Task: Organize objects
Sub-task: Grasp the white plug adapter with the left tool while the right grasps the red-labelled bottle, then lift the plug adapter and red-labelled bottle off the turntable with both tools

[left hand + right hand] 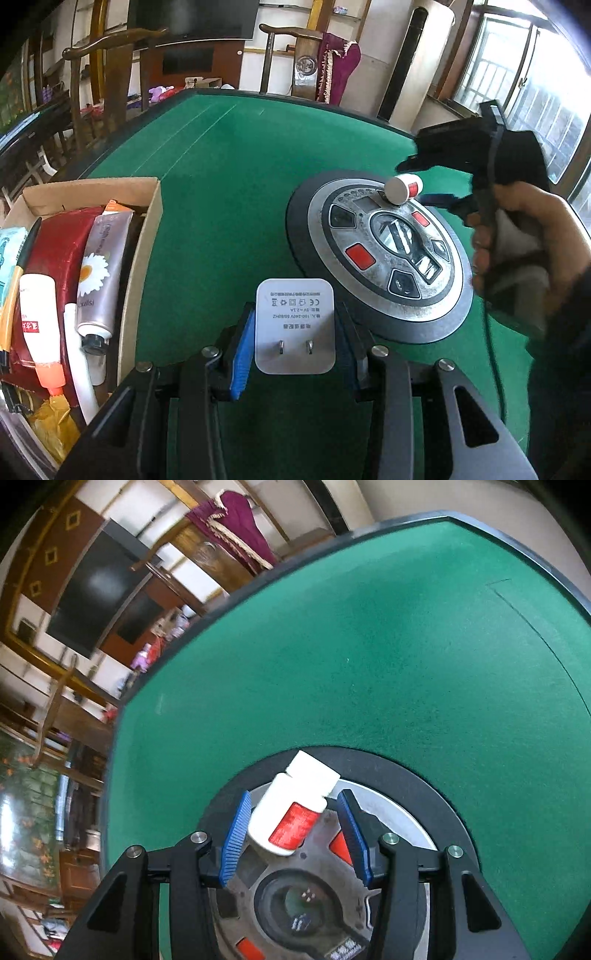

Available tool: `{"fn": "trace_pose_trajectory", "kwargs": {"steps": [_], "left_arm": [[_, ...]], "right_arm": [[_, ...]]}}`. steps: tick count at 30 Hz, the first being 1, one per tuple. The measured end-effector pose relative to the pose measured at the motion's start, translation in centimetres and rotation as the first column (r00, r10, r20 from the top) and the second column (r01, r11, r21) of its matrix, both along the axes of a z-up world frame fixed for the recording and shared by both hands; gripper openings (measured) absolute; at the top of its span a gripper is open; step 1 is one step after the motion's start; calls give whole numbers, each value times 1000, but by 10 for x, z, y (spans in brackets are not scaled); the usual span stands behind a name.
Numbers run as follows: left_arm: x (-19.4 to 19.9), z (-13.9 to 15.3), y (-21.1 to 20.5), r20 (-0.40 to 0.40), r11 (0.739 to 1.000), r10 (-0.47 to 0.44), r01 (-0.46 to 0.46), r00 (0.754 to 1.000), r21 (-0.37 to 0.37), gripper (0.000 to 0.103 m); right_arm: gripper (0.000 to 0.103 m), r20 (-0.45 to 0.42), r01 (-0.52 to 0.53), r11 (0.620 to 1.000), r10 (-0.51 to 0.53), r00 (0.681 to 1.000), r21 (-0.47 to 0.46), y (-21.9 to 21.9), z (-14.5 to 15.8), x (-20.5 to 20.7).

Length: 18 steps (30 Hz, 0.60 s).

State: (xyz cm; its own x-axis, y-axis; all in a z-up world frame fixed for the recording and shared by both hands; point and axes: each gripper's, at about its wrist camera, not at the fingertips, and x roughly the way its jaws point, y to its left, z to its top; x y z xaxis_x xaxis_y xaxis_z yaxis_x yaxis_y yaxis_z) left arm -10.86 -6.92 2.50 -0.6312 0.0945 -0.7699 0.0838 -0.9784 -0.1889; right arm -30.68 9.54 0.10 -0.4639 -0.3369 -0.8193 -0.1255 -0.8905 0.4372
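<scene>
Left gripper (pixel 293 332) clamps charger (pixel 294 325) — cardboard box (pixel 142 258) just left; right gripper (pixel 295 827) holds pill bottle (pixel 291 805) — farther off.

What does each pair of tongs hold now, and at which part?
The left tongs grip a white charger by its two side faces. The right tongs hold a white bottle across its body.

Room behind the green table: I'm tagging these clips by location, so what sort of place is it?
Probably a home living room: carved wooden chairs, a dark wall-mounted television and large windows surround a green felt table with a round control panel, likely a mahjong table.
</scene>
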Motion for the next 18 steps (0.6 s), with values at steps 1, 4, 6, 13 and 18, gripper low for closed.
{"fn": "trace_pose_trajectory", "kwargs": {"steps": [1, 4, 6, 13, 18], "left_arm": [[0, 0, 1, 1, 1000, -2, 2, 1000, -3, 39], [-2, -3, 1, 10, 1000, -2, 2, 1000, -2, 39], [-2, -4, 1, 17, 1000, -3, 3, 1000, -5, 39], [-2, -3, 2, 9, 1000, -6, 7, 1000, -18, 39], [3, -1, 8, -20, 999, -19, 18, 1000, -50, 39]], "right_arm": [[54, -1, -4, 1000, 4, 1000, 25, -5, -1, -3], [37, -31, -72, 985, 78, 996, 157, -21, 0, -1], [37, -52, -115, 976, 127, 991, 187, -25, 2, 4], [37, -164, -235, 954, 266, 950, 186, -15, 18, 75], [37, -248, -314, 929, 357, 901, 195, -1, 26, 156]]}}
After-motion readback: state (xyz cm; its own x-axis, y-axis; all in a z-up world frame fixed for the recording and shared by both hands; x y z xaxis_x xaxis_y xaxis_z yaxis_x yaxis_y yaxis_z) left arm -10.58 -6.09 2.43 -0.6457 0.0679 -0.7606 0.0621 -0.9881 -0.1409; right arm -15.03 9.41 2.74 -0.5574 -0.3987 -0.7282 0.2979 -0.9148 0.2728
